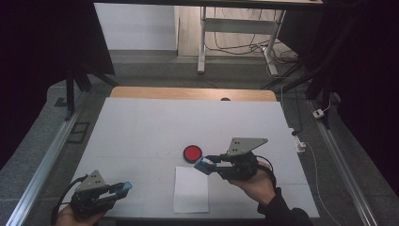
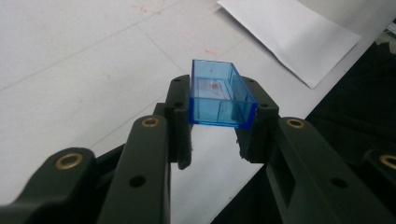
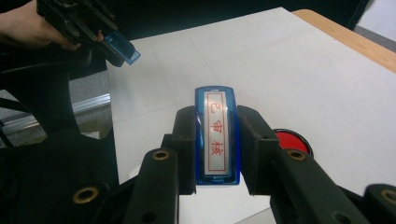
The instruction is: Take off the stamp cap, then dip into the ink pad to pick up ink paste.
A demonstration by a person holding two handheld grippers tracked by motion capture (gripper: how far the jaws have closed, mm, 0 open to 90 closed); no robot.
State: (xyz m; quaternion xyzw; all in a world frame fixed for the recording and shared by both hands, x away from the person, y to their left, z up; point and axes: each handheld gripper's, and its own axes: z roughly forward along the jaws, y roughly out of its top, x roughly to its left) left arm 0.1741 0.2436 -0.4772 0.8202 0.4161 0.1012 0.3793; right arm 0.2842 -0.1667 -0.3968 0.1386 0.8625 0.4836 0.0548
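Observation:
My left gripper (image 1: 121,188) hovers at the table's near left corner, shut on a clear blue box-shaped cap (image 2: 219,95) whose open side faces the camera. The same cap (image 3: 122,49) appears at the top left of the right gripper view. My right gripper (image 1: 205,165) is shut on a blue stamp (image 3: 216,135) that bears a white label with red characters. It hangs just right of a round red ink pad (image 1: 192,153) in a black case and just above a white sheet of paper (image 1: 191,189).
A white mat (image 1: 188,122) covers the table, and a strip of wooden tabletop (image 1: 188,92) shows along the far edge. Metal rails (image 1: 44,162) run along both sides. A desk frame with loose cables (image 1: 235,44) stands beyond the table.

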